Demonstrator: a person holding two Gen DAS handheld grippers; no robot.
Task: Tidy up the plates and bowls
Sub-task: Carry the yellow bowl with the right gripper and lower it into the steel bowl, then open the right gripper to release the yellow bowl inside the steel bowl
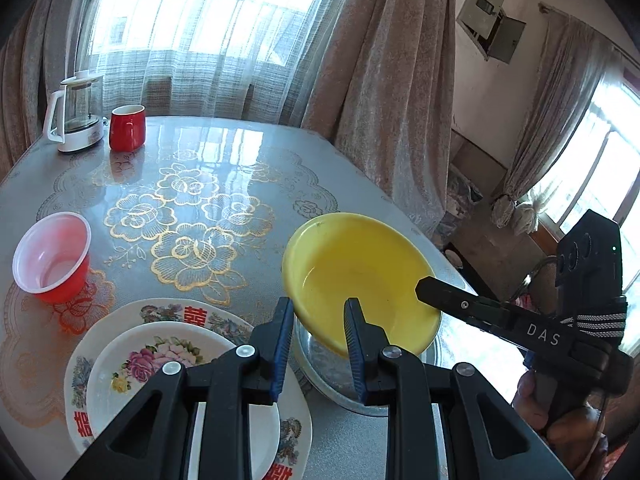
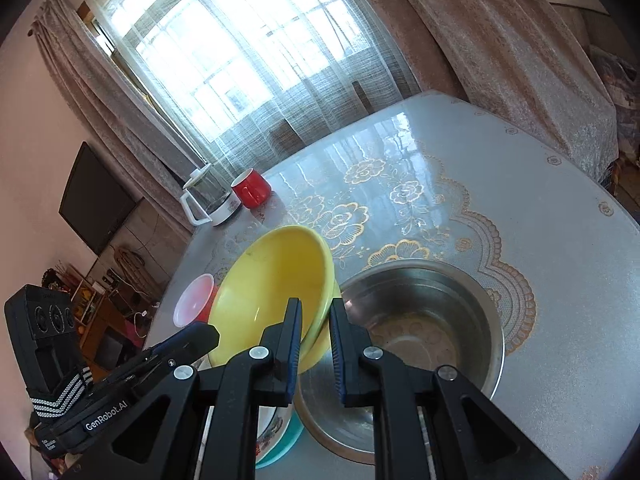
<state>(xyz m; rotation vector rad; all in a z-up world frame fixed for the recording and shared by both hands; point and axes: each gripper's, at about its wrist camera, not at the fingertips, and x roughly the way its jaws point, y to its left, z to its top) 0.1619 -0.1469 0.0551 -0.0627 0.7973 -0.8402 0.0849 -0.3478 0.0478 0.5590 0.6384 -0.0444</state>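
A yellow bowl point(image 1: 356, 276) is held tilted above a steel bowl point(image 1: 340, 380). My right gripper point(image 2: 314, 314) is shut on the yellow bowl's point(image 2: 272, 292) rim, over the steel bowl point(image 2: 432, 320); it shows from the side in the left wrist view point(image 1: 424, 285). My left gripper point(image 1: 320, 312) is open, its fingers either side of the yellow bowl's near rim, not pinching it. Two flowered plates point(image 1: 132, 364) are stacked at the near left. A red plastic bowl point(image 1: 52, 256) sits further left and shows in the right wrist view point(image 2: 194, 306).
A red mug point(image 1: 127, 127) and a glass kettle point(image 1: 78, 110) stand at the table's far left corner. The table's right edge point(image 1: 424, 236) runs close behind the yellow bowl. Curtains hang behind the table.
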